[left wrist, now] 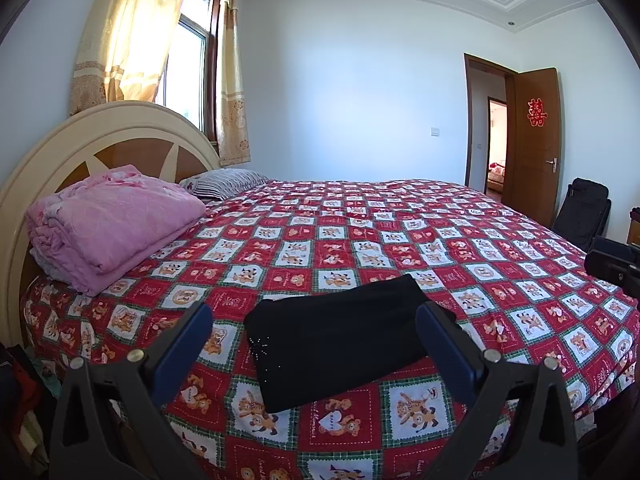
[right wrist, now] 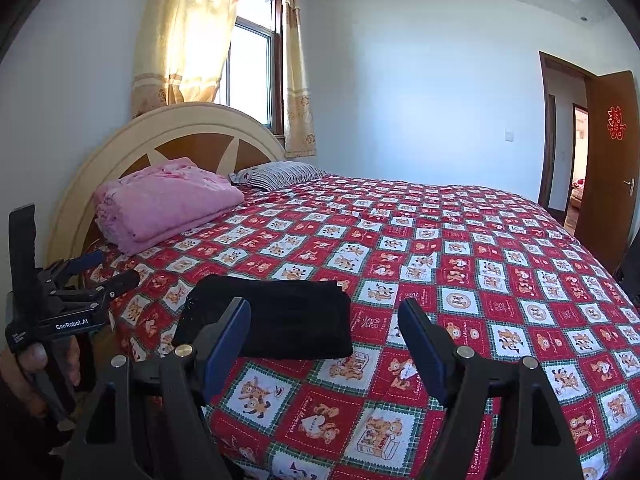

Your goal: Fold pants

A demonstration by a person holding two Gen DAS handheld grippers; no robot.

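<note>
pants: the black pants (left wrist: 340,340) lie on the bed (left wrist: 400,240), already in a compact rectangular bundle, near the bed's front edge and well apart from the pink quilt (left wrist: 112,220)
stage: judged from that shape, the folding looks done or nearly done
left tool: the left tool (left wrist: 316,336) hovers short of the pants, its blue pads spread wide, nothing between them
right tool: the right tool (right wrist: 324,332) stands wide open too, empty, aimed just to the right of the pants
risk, snag: if either tool came in low, a pad could catch the top layer and drag the fold open
risk, slide: the bundle sits close to the bed's front edge; a push toward that edge could tip it off
risk, sheet: a pinch taken too deep could gather the printed bedsheet along with the pants
materials: the pants look soft, matte and thick, with a small spray of shiny studs at one corner
bedding: checked red and white cotton print with cartoon bears, lightly creased
quilt: puffy, folded in a loose stack beside the curved headboard (left wrist: 80,140)
</note>
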